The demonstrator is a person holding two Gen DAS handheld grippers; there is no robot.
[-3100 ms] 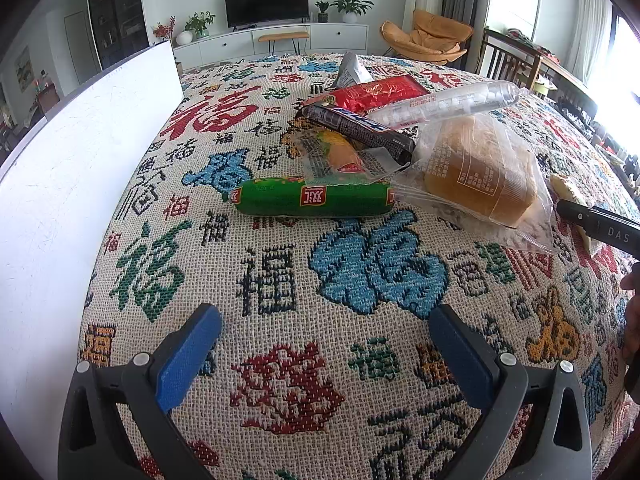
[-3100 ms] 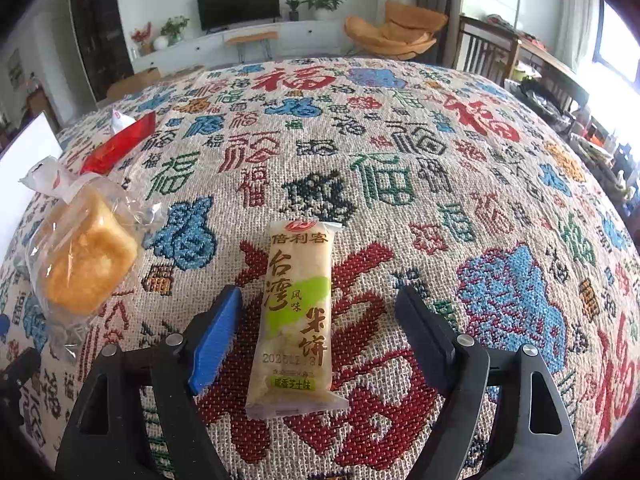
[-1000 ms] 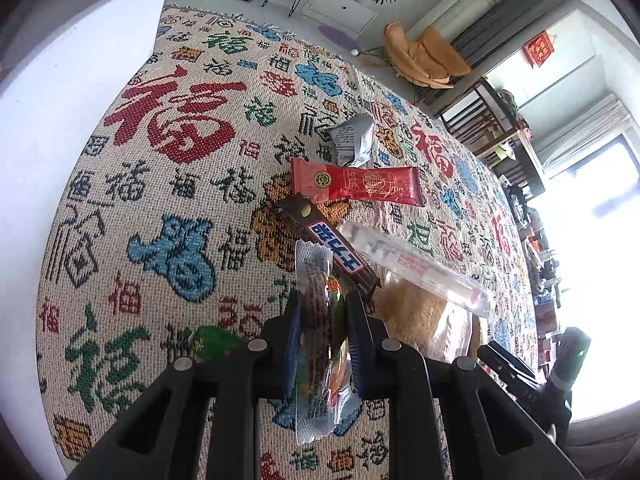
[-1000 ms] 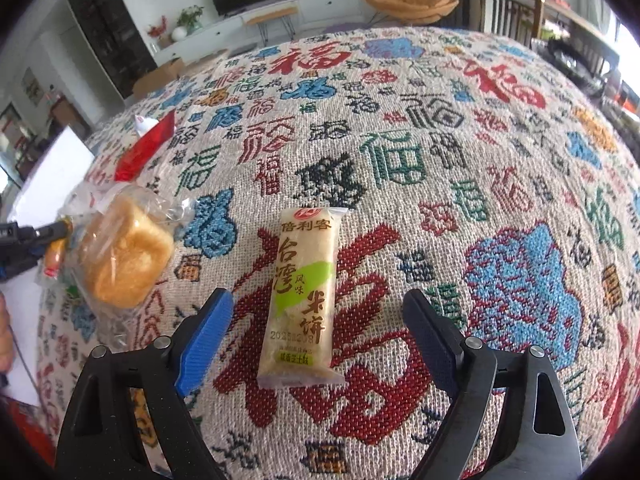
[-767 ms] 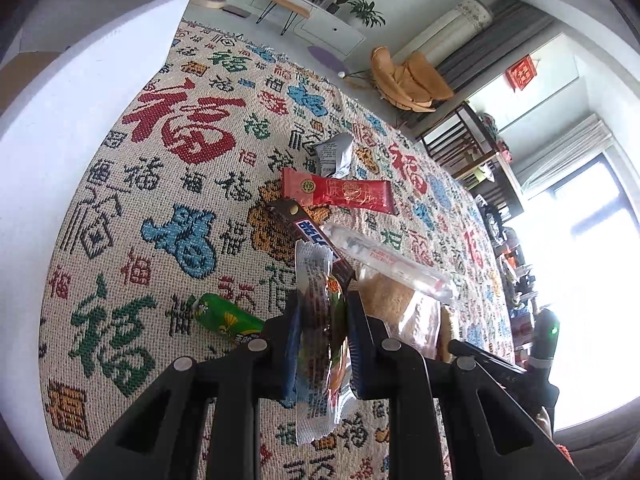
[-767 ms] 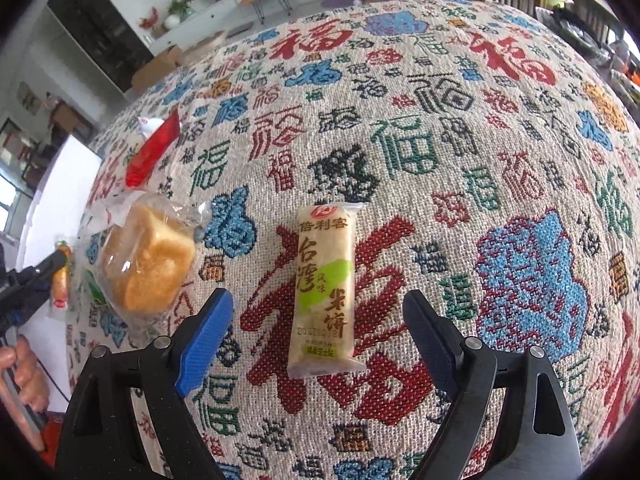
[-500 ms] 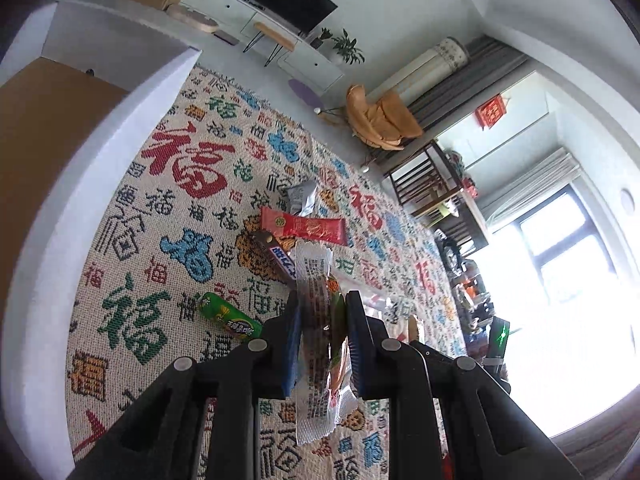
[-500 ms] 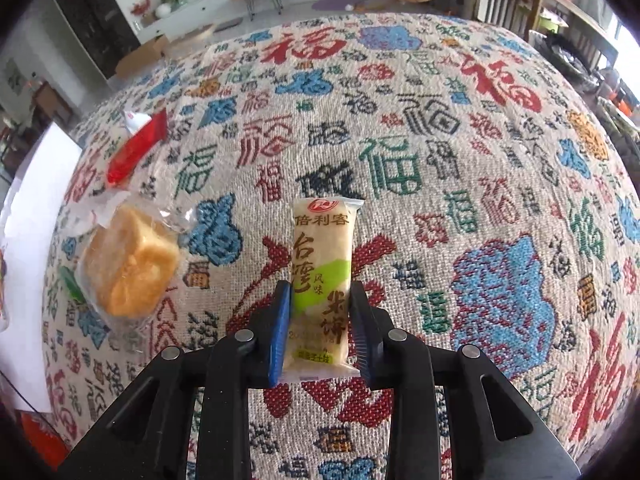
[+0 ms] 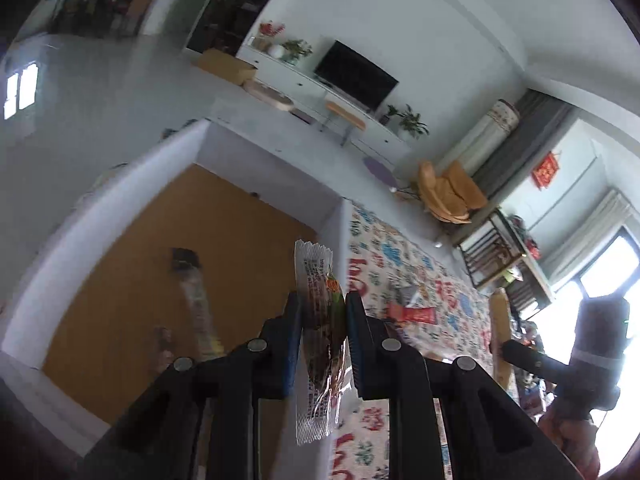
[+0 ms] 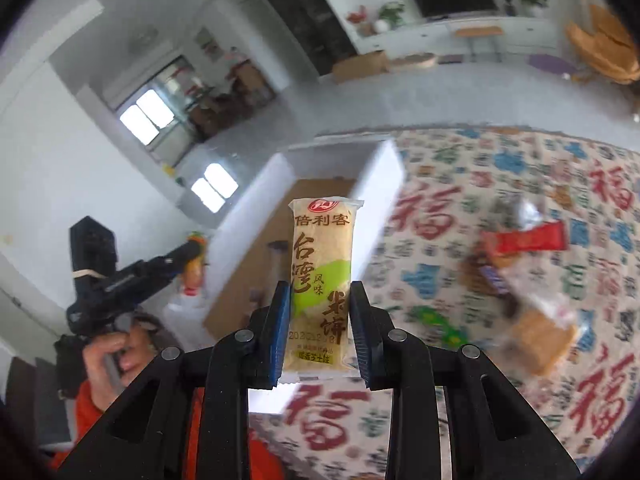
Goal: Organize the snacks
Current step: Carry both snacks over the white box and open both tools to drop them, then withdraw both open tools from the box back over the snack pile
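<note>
Both grippers have risen off the patterned cloth since the earlier frames, each carrying a snack toward the white box. Clamped between the blue pads of the left gripper (image 9: 322, 336) is a clear-wrapped snack (image 9: 320, 332), held upright with its crimped top edge pointing to 12 o'clock and its lower end hanging below the pads. At 10 o'clock from it lies the brown floor of the white box (image 9: 276, 160), where a long, blurred snack stick (image 9: 196, 300) rests. At 3 o'clock, beyond the box wall, the patterned cloth (image 9: 384, 248) carries a red packet (image 9: 412, 314), and farther right the right gripper shows with its load.

The right gripper (image 10: 316, 316) is squeezed shut on a yellow rice cracker packet (image 10: 322, 276), upright, with green and brown print facing the camera. Behind it at 12 o'clock stands the white box. At 9 o'clock the left gripper is seen in the person's hand (image 10: 116, 348), holding its wrapped snack beside the box's outer wall. At 3 o'clock, blurred on the cloth, lie the red packet, a dark bar (image 10: 494, 276), a bagged bread (image 10: 540, 332) and a green sausage (image 10: 436, 322).
</note>
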